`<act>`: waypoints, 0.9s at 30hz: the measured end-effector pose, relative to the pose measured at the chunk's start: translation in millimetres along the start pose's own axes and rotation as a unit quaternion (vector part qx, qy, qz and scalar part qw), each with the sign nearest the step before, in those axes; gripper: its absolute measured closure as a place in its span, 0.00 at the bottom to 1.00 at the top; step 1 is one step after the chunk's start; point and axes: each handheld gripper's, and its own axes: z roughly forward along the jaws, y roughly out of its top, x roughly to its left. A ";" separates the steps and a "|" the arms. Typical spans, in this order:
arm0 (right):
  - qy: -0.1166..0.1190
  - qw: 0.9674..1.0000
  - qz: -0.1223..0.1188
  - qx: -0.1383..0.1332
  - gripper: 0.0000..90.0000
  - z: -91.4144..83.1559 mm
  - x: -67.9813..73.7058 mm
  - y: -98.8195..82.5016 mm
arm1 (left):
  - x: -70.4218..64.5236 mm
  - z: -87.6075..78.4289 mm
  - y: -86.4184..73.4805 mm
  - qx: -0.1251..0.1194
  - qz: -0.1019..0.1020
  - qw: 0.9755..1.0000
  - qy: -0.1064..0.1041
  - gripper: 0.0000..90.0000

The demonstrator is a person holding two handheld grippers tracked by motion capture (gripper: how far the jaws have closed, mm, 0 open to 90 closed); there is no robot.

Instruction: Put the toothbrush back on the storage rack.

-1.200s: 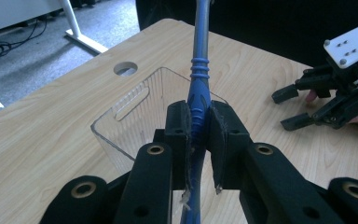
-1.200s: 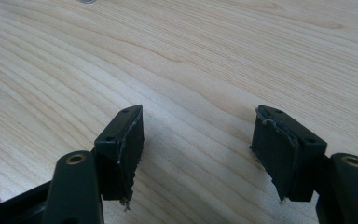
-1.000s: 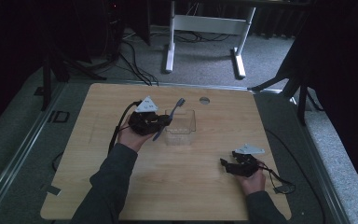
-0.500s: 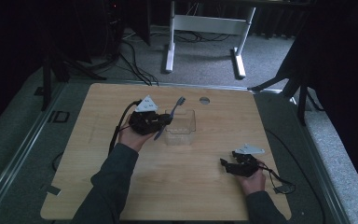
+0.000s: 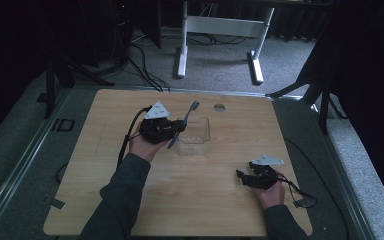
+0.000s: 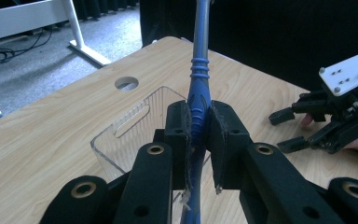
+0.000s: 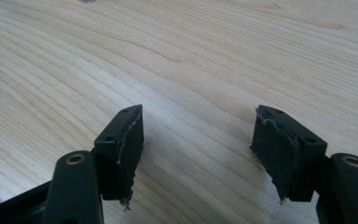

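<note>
Left gripper (image 6: pixel 196 135) is clamped on the blue plastic toothbrush (image 6: pixel 199 79) at its thick grip section, holding it raised over the near-left edge of the clear plastic rectangular bin (image 6: pixel 135 122). Toothbrush looks light, stiff and slick; the ribbed part above the pads is probably the safest hold. Right gripper (image 7: pixel 198 149) has its jaws wide, empty, low over the light wooden worktop (image 7: pixel 223 56).

Black hand-held gripper (image 5: pixel 166 131) bodies carry grey triangular plates, brass-ringed screws, trailing cables; dark sleeves.
</note>
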 end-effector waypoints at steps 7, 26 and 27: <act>0.000 1.000 0.000 0.000 0.37 0.0 0.0 0.0 | -1.6 2.8 2.3 -0.007 -0.001 1.000 0.001 0.87; 0.000 1.000 0.000 0.000 0.37 0.0 0.0 0.0 | -1.0 7.9 4.2 -0.032 -0.018 0.999 0.007 0.87; 0.000 1.000 0.000 0.000 0.37 0.0 0.0 0.0 | -1.0 7.9 4.2 -0.032 -0.018 0.999 0.007 0.87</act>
